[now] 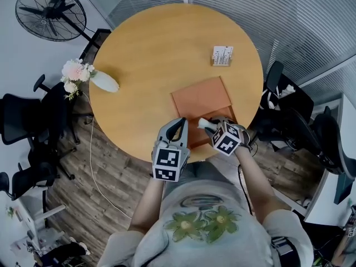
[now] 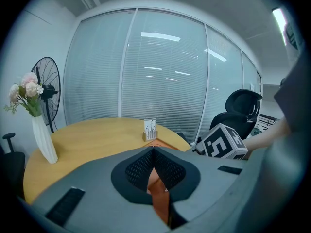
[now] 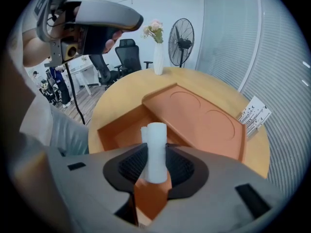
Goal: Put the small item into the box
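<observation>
The person wears a grey short-sleeved T-shirt (image 1: pixel 207 248) printed with two green flowers (image 1: pixel 203 222) across the chest. The left tongs (image 1: pixel 179 122) and the right tongs (image 1: pixel 210 123) both have smooth grey shells, black mesh-textured pads (image 2: pixel 138 168) and a cube (image 1: pixel 168 164) bearing black-and-white square markers.

No readable text, print on card stand (image 1: pixel 222 55) too small
</observation>
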### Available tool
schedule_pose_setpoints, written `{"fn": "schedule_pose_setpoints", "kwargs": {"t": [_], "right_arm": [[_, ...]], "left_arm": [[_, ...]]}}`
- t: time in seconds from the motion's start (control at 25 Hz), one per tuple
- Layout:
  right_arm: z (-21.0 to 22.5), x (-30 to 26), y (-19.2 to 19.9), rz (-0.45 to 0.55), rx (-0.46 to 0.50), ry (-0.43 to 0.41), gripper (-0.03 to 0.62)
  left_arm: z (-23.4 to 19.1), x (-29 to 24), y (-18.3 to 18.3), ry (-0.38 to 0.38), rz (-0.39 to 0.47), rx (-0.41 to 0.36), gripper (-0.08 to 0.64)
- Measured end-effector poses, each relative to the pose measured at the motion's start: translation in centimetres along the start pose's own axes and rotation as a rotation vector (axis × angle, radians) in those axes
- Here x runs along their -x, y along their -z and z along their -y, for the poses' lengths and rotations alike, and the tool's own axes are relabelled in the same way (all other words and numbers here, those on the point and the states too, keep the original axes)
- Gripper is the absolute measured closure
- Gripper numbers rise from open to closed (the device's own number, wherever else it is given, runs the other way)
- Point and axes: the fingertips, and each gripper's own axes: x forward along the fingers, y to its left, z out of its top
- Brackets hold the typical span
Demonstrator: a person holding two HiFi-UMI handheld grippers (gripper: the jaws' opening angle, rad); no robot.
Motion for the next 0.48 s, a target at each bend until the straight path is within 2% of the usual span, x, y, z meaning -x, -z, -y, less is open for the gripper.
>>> {"fn": "schedule_pose_setpoints", "kwargs": {"t": [0.48], "right_arm": [[0.3,-1.8,1.4,-0.083,0.026,0.011,0.466]], "left_arm": [[-0.5,-0.4,0.0,0.031,-0.022,-0.021,0.565]]}}
